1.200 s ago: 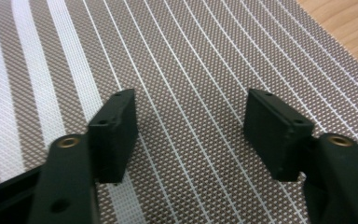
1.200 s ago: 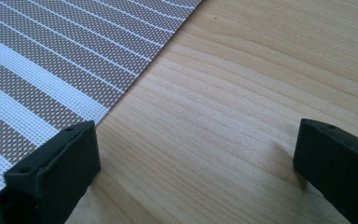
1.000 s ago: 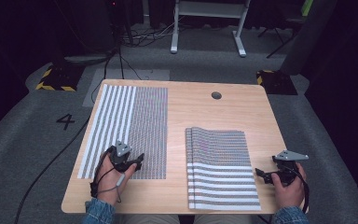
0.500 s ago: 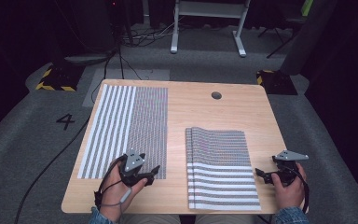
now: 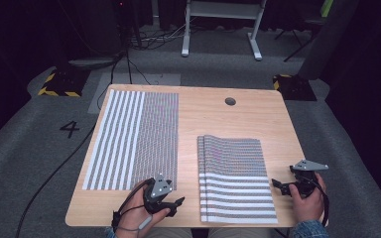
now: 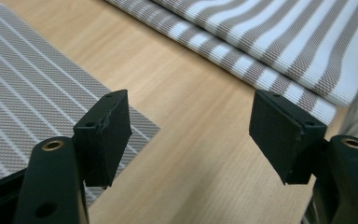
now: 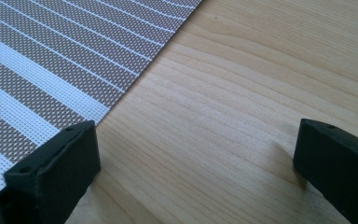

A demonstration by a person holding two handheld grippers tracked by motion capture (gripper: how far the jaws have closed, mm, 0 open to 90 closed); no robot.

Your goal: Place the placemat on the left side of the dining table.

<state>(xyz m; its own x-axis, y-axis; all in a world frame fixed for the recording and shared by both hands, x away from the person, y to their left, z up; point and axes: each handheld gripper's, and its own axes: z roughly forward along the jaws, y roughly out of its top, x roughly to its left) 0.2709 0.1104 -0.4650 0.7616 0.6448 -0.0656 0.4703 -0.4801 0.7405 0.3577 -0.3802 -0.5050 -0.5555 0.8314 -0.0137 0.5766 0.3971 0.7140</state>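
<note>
On the wooden table, a flat striped mat covers the left half, and a folded striped mat lies at the front right. The left gripper, jaws apart, has slid off the flat mat's front corner toward the front edge. The right gripper, jaws apart, stays beside the folded mat.
</note>
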